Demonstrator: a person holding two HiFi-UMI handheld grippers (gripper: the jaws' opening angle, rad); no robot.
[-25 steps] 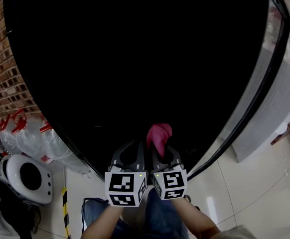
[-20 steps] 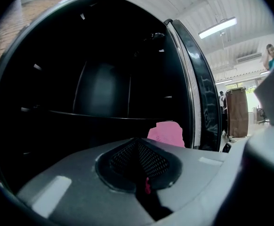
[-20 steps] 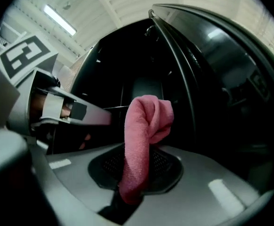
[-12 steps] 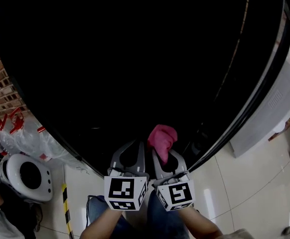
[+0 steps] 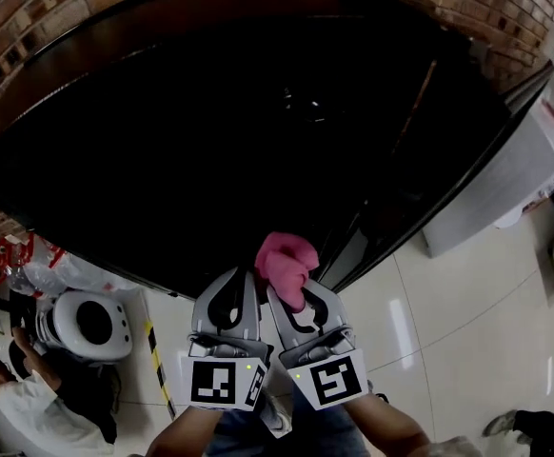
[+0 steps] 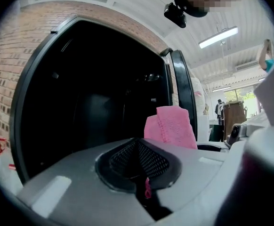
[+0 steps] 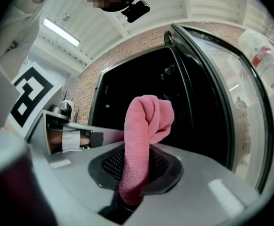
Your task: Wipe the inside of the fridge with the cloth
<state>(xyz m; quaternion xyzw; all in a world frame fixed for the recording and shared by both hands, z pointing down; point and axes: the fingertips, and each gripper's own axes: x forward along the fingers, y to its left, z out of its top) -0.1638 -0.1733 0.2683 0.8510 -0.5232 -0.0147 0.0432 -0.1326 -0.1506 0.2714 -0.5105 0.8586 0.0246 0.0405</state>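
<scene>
Pink cloth [image 7: 145, 140], pinched upright in the clenched right gripper [image 7: 133, 194], sits before the dark fridge [image 5: 210, 141]; the left gripper [image 6: 144, 192] looks closed, seemingly empty. Thin grip may slip during wiping.

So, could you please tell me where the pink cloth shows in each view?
Head view: pink cloth low centre.
Left gripper view: cloth right of centre, middle height.
Right gripper view: cloth centre, standing upright.
Shared landmark: the dark fridge opening, beyond the cloth in each.
</scene>
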